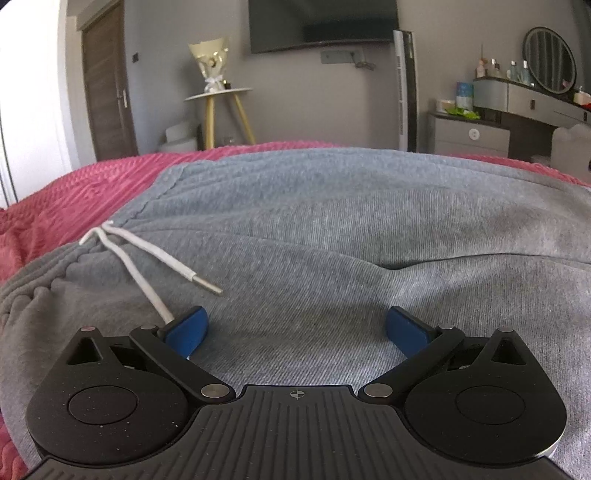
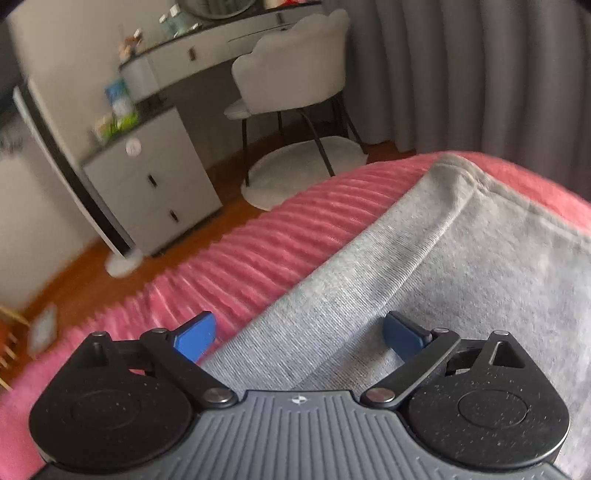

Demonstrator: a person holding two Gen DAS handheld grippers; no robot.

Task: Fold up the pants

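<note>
Bedroom, with a pink ribbed bedspread (image 1: 92,192) across the whole bed. Beyond it, a wall-mounted TV (image 1: 323,24), a round side table (image 1: 218,95) carrying a wrapped bouquet (image 1: 210,61), a tower fan (image 1: 404,88), a vanity with an oval mirror (image 1: 550,59). Over on the right wrist view: white vanity chair (image 2: 291,62), grey curtains (image 2: 461,70), wooden floor.

Grey sweatpants (image 1: 332,229) flat on the bedspread, waistband at left, legs running off to the right. White drawstring (image 1: 162,254) trailing loose, one end right at the blue pad (image 1: 186,330).

Left gripper (image 1: 295,325) spread wide over the fabric, gripping nothing. Right gripper (image 2: 299,332) likewise wide apart, straddling the pants' edge (image 2: 369,236).
</note>
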